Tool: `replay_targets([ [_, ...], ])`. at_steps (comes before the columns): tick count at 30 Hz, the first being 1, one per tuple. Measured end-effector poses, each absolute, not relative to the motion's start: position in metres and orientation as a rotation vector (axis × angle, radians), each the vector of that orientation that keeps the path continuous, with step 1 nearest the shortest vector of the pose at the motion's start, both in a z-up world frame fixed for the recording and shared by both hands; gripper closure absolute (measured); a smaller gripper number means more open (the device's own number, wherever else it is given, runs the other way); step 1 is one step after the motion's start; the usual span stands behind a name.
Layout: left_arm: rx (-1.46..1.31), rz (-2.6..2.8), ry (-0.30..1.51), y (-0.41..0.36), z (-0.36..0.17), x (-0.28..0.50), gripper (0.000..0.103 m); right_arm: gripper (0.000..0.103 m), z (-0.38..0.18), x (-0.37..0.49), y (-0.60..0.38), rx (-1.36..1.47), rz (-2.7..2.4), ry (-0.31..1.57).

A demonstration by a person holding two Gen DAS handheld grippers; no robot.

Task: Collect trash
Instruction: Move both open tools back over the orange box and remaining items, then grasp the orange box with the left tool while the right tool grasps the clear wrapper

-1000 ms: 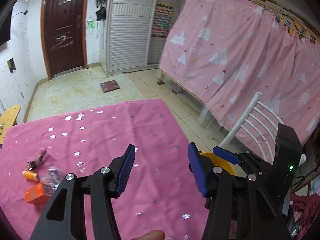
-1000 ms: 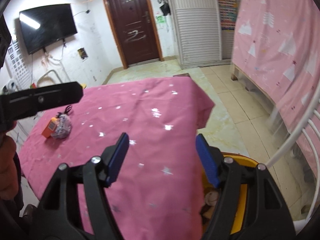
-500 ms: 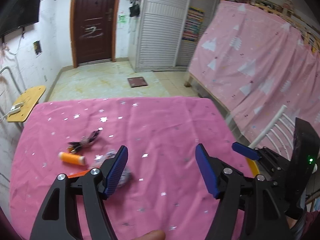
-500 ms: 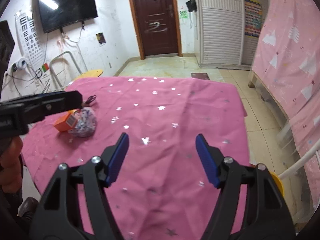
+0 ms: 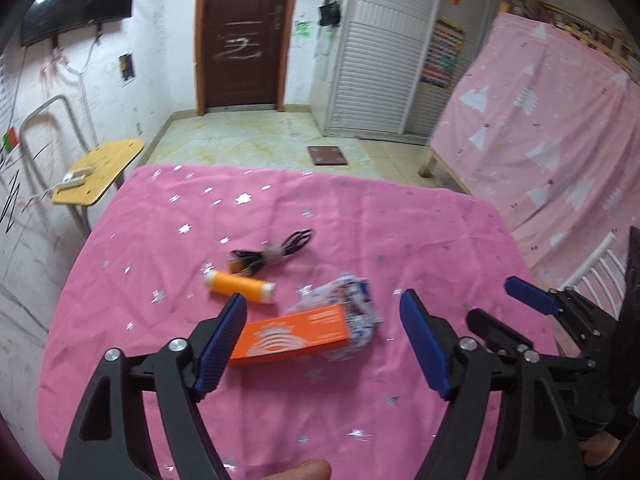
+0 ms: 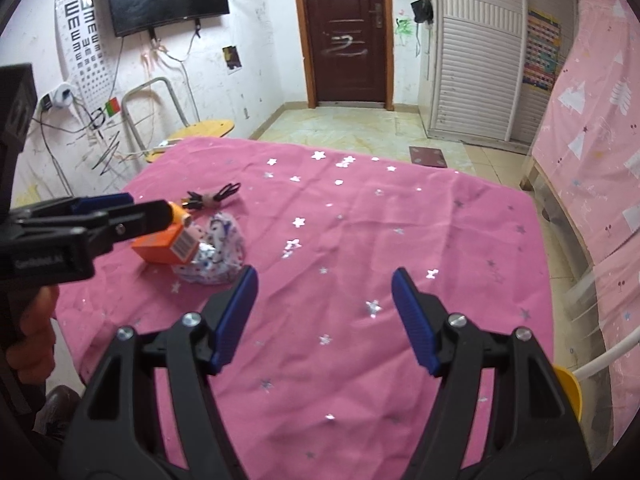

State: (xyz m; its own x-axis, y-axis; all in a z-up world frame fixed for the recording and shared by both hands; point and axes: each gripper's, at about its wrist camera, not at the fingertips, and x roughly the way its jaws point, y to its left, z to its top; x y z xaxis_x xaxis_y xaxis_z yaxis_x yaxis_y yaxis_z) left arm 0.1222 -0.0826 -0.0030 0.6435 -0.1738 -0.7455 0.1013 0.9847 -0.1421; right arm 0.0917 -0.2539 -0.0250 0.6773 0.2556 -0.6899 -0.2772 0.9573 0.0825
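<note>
- Hovering over the pink tablecloth (image 5: 400, 240), the left gripper (image 5: 324, 346) was opening its jaws, nothing yet pressed between them.
- An orange box (image 5: 288, 340) lay below that gap, touching a crumpled printed wrapper (image 5: 352, 304); an orange tube (image 5: 240, 286) and a black cable bundle (image 5: 272, 254) lay just beyond.
- Judged light and stiff, the box suited a grip across its long sides; the wrapper looked soft and crushable.
- The right gripper (image 6: 324, 320) stood wide and empty.

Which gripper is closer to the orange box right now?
Left. The left gripper hovers right over the orange box, jaws opening with nothing gripped. The right gripper is off to the box's right, open over bare pink cloth.
</note>
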Motion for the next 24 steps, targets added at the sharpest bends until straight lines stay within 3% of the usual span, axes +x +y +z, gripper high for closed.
replay_targets([
  [11, -0.162, -0.107, 0.897, -0.056, -0.026, 0.126, 0.01, 0.031, -0.031, 0.1, -0.231, -0.061, 0.317, 0.793],
  [24, -0.196, -0.114, 0.948, -0.059, -0.053, 0.136, 0.009, 0.031, -0.04, 0.106, -0.227, -0.07, 0.316, 0.817],
])
